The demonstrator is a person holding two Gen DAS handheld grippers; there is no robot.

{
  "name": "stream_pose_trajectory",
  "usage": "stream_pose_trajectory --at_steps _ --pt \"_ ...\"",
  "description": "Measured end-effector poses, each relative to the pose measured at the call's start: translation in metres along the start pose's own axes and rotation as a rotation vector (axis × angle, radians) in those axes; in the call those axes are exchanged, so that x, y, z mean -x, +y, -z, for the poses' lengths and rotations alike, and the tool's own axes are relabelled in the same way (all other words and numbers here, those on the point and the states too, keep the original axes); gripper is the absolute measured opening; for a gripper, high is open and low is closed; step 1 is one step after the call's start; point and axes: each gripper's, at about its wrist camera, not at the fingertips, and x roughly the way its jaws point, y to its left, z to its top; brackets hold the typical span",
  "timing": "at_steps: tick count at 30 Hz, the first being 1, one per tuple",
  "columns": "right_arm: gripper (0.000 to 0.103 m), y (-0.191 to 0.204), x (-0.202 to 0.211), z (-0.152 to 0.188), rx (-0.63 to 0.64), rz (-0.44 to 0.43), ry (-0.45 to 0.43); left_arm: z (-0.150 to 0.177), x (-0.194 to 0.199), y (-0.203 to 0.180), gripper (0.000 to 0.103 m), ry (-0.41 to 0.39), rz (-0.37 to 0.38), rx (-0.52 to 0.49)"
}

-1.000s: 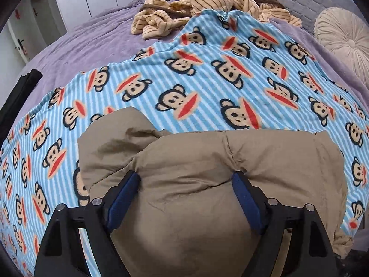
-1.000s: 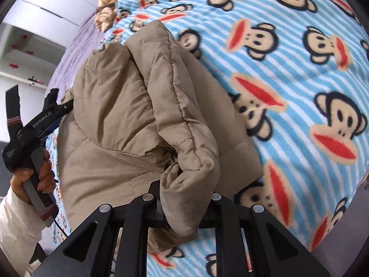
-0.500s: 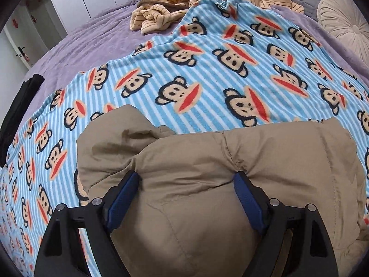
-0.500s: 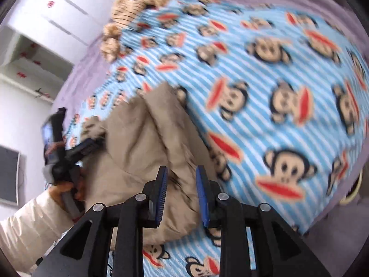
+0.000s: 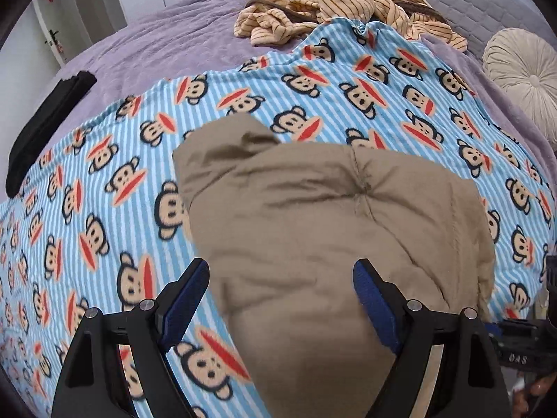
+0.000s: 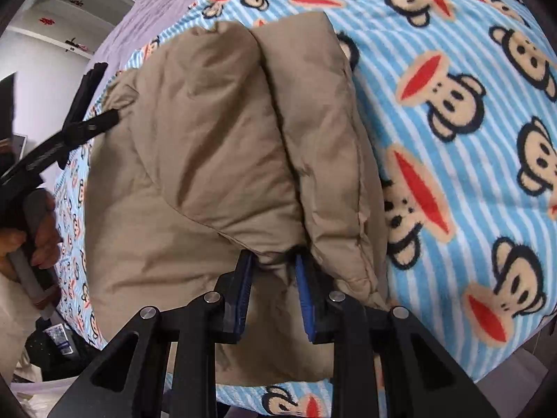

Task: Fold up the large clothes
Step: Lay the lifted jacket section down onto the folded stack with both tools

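left claw (image 5: 280,268) wide apart, holding nothing: one blue pad over the monkey blanket (image 5: 104,174), the other over the tan puffy jacket (image 5: 330,216). a second ago both pads sunk into the jacket; now lifted off and slid to the side, more blanket showing under them.

right claw (image 6: 273,261) just been opening, now a little apart, tips poked into a fold of the jacket with cloth between them (no clear squeeze to see). a second ago clamped tight on a thick roll of the jacket.

jacket lying folded in a lump on the blanket, near the bed's edge.

only in the left view: purple bed cover (image 5: 156,45), a heap of striped tan clothes (image 5: 330,3) at the far end, a round cushion (image 5: 522,66), a black thing (image 5: 45,122) at the bed's side.

only in the right view: a hand (image 6: 38,233) gripping the left claw's handle, the seam between two puffy jacket parts, white shelves on the wall.
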Motion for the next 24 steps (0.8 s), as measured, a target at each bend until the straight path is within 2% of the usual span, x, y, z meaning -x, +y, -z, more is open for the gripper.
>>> stream_pose_trajectory --at_steps 4,9,19,24 --pt "0.028 -0.007 -0.002 0.002 -0.001 -0.029 0.016 0.044 -0.004 0.001 0.086 0.059 -0.005 0.062" --pt "0.028 -0.001 -0.013 -0.004 0.048 -0.008 0.046 0.056 -0.008 0.002 0.086 0.09 0.011 0.168" --pt "0.029 0.014 -0.005 -0.005 -0.015 0.002 0.031 0.056 0.008 0.004 0.086 0.09 0.018 0.106" --pt "0.043 0.019 0.008 0.0 -0.05 0.002 -0.008 0.062 0.026 0.013 0.086 0.06 0.016 0.104"
